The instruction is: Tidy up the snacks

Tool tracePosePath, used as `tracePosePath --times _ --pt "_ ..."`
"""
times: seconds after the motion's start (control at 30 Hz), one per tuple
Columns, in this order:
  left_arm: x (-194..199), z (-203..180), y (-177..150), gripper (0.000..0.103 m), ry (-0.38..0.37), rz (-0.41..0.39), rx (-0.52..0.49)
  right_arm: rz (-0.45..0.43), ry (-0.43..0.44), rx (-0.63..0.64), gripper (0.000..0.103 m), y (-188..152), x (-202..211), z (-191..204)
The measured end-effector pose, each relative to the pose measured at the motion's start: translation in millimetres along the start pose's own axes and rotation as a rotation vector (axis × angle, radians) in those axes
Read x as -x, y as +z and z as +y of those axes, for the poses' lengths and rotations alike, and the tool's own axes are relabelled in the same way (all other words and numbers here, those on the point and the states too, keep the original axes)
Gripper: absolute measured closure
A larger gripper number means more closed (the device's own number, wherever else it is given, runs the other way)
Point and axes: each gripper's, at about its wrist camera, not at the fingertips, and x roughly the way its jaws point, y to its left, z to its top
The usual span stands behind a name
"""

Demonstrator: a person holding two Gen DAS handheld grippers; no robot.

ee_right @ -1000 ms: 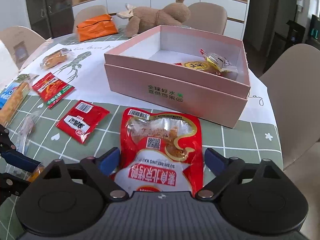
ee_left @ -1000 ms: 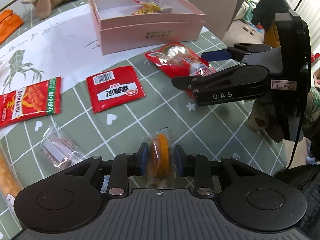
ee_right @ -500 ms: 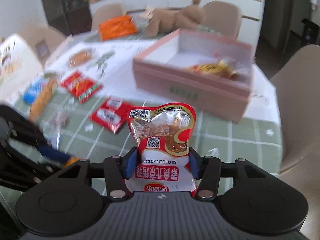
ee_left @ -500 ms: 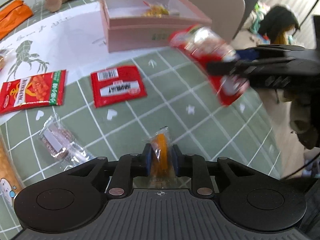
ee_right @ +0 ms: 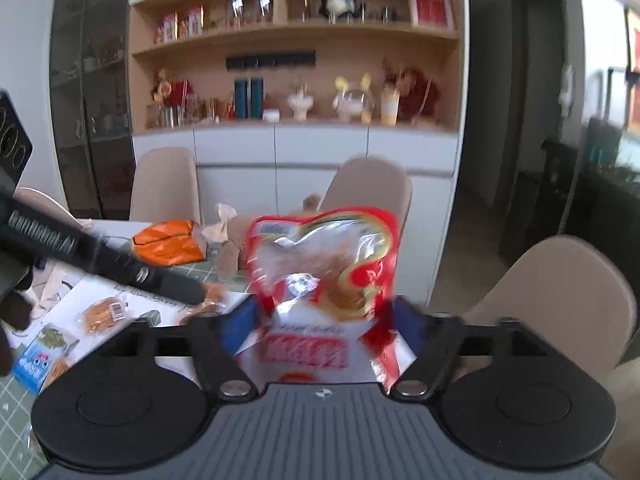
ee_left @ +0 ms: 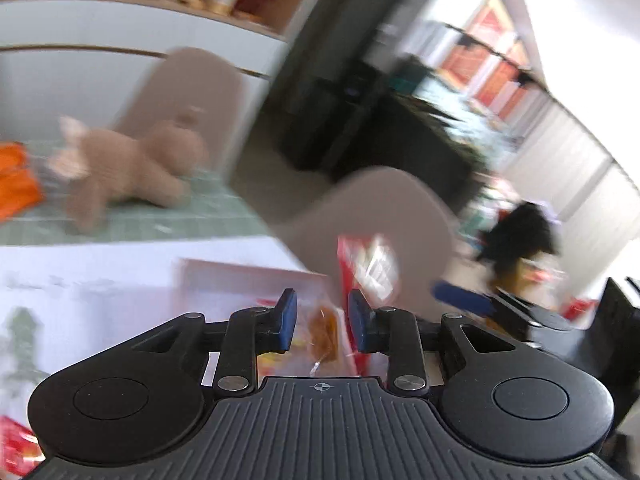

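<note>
Snacks, two, both mid-release. Left gripper (ee_left: 322, 322): jaws opening, small orange packet (ee_left: 325, 332) loose between them, above the pink box (ee_left: 256, 280). Right gripper (ee_right: 320, 328): jaws opening, red pouch (ee_right: 324, 264) between them at 12 o'clock. Advice: open fully over the box before withdrawing.

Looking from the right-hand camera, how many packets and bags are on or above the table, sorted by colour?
red packet: 1
orange bag: 1
blue packet: 1
clear packets with a brownish snack inside: 2, the second one blurred
Total: 5
</note>
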Motion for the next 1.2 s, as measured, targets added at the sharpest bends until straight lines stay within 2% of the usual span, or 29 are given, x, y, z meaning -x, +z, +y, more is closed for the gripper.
tracePosePath --times 0.07,0.13,0.27,0.37,0.53,0.63,0.73,0.87,0.93,1.07,1.2 --pt "4.3 16.9 -12.7 0.072 0.017 0.004 0.007 0.092 0.013 -0.078 0.024 3.5 -30.6 -16.6" --pt "10.0 39.3 -37.4 0.072 0.05 0.036 0.026 0.121 0.038 -0.143 0.024 -6.2 -40.7 -29.4" --pt "22.6 86.1 -103.8 0.072 0.209 0.127 0.092 0.174 0.063 -0.185 0.024 -43.3 -46.3 -34.0" --pt "46.6 111.6 -151.5 0.072 0.304 0.158 0.129 0.232 0.078 -0.159 0.024 -71.2 -47.9 -19.5" --pt "92.5 142.3 -192.8 0.072 0.483 0.098 0.172 0.316 0.152 -0.055 0.024 -114.4 -50.9 38.2" --pt "115.2 160.3 -204.7 0.079 0.544 0.038 0.238 0.366 0.198 0.019 0.024 -136.4 -52.1 79.8" --pt "136.0 167.2 -204.2 0.079 0.607 -0.011 0.285 0.396 0.23 0.117 0.024 -155.4 -52.7 124.7" --pt "142.0 172.0 -197.7 0.078 0.641 -0.026 0.296 0.41 0.323 0.182 0.024 -167.0 -48.4 164.7" --pt "140.2 170.8 -197.1 0.078 0.653 -0.013 0.283 0.393 0.323 0.239 0.024 -170.0 -42.3 178.7" --pt "124.2 168.4 -195.9 0.077 0.637 0.008 0.253 0.375 0.305 0.279 0.024 -172.0 -37.4 183.6" --pt "115.5 164.8 -190.5 0.076 0.643 0.021 0.221 0.39 0.294 0.201 0.024 -171.2 -34.9 163.1"
